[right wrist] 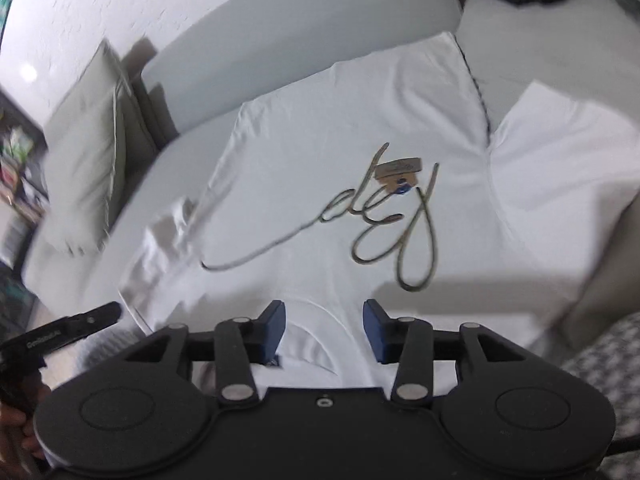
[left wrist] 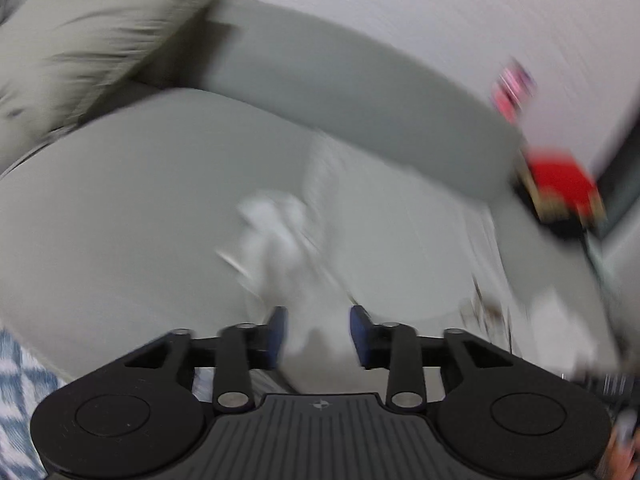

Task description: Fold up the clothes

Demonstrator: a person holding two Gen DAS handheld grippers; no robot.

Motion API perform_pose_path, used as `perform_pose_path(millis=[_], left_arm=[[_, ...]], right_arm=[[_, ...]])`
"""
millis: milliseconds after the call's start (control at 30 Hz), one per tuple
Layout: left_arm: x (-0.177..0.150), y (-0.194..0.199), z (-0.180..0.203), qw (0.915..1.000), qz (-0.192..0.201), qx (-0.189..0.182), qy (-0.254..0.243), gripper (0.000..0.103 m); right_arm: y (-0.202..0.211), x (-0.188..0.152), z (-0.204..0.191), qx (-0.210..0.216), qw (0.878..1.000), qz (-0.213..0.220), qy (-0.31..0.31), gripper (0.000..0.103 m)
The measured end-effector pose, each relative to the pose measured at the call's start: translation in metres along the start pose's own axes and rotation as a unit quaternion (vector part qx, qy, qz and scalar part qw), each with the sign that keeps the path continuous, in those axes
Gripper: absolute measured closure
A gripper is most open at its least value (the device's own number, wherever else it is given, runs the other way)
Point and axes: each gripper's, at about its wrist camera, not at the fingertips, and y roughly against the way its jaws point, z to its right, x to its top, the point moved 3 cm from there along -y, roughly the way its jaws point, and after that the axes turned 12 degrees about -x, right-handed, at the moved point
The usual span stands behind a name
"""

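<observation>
Only right wrist: script lettering (right wrist: 384, 220) on white shirt (right wrist: 340, 152) | left wrist: blurred

One white shirt (right wrist: 340, 152) is lying on the couch (right wrist: 280, 20). One paper tag (right wrist: 398, 170) is sitting on the shirt. One big gray pillow (right wrist: 88, 152) is leaning at the couch's end. Two grippers are showing: the left gripper (left wrist: 318, 334) and the right gripper (right wrist: 324, 330). Each one is showing two blue pads (right wrist: 274, 326), so four pads in all. One red thing (left wrist: 560, 180) is looking too blurry to name.
</observation>
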Motion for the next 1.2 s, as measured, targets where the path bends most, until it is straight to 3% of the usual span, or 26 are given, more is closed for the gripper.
perform_pose_path(millis=[67,200,333,500,700,800,833,900,1067,1200], left_arm=[[0.016,-0.001,-0.027,0.9983,0.023,0.007,0.054,0.074],[0.032,-0.028,-0.070,0.9880,0.003,0.003,0.155,0.077],[0.036,-0.064,-0.092,0.9755,-0.043,-0.015,0.215,0.076],[0.037,-0.076,-0.105,0.9634,-0.041,-0.019,0.264,0.071],[0.042,-0.098,-0.099,0.9601,-0.083,-0.021,0.266,0.071],[0.043,-0.106,-0.096,0.9567,-0.100,-0.012,0.273,0.086],[0.043,-0.108,-0.095,0.9560,-0.103,-0.008,0.274,0.095],[0.044,-0.105,-0.093,0.9578,-0.097,0.004,0.270,0.099],[0.058,-0.070,-0.077,0.9802,-0.029,0.079,0.179,0.103],[0.080,-0.038,-0.070,0.9848,0.028,0.145,0.091,0.103]], right_arm=[[-0.011,0.004,0.001,0.012,0.999,-0.012,-0.030,0.061],[-0.032,0.005,0.002,0.020,0.996,-0.036,-0.079,0.066],[-0.038,0.003,0.002,0.013,0.995,-0.041,-0.086,0.067],[-0.039,0.001,0.008,0.006,0.994,-0.043,-0.096,0.067],[-0.042,0.001,0.012,0.005,0.993,-0.043,-0.108,0.067],[-0.041,0.000,0.011,0.002,0.994,-0.041,-0.102,0.067],[-0.041,0.000,0.011,0.001,0.994,-0.040,-0.101,0.067],[-0.041,0.001,0.012,0.002,0.994,-0.040,-0.100,0.067],[-0.039,0.001,0.015,0.002,0.994,-0.042,-0.103,0.067],[-0.039,0.002,0.017,0.001,0.994,-0.043,-0.104,0.067]])
